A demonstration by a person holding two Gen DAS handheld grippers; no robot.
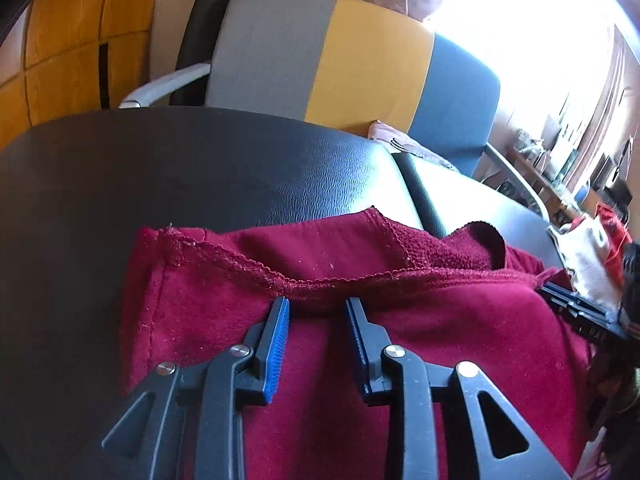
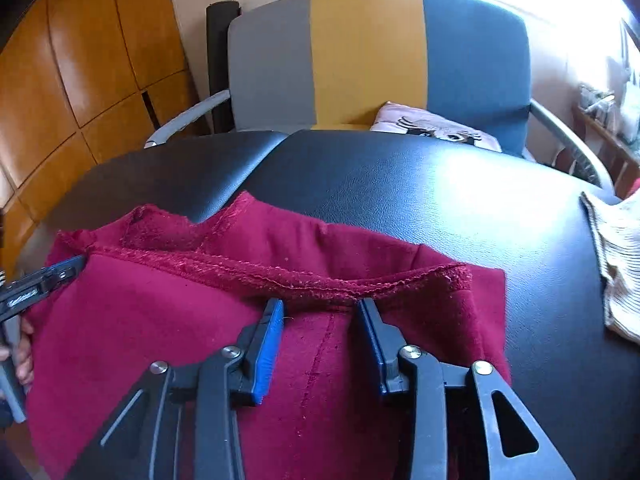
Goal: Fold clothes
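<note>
A dark red fleece garment [image 1: 360, 320] lies on the black padded table [image 1: 200, 168], its stitched hem edge across the middle of both views; it also shows in the right wrist view [image 2: 180, 304]. My left gripper [image 1: 318, 302] is open, its blue-padded fingers resting on the cloth just below the hem. My right gripper [image 2: 320, 304] is open too, fingers on the cloth below the hem near the garment's right corner. The right gripper shows at the right edge of the left wrist view [image 1: 576, 304]; the left gripper shows at the left edge of the right wrist view [image 2: 44, 280].
A grey, yellow and blue armchair [image 2: 368, 52] stands behind the table with a pink garment [image 2: 436, 128] on its seat. A cream knitted garment [image 2: 616, 256] lies at the table's right edge. Wooden cabinets [image 2: 80, 80] stand on the left.
</note>
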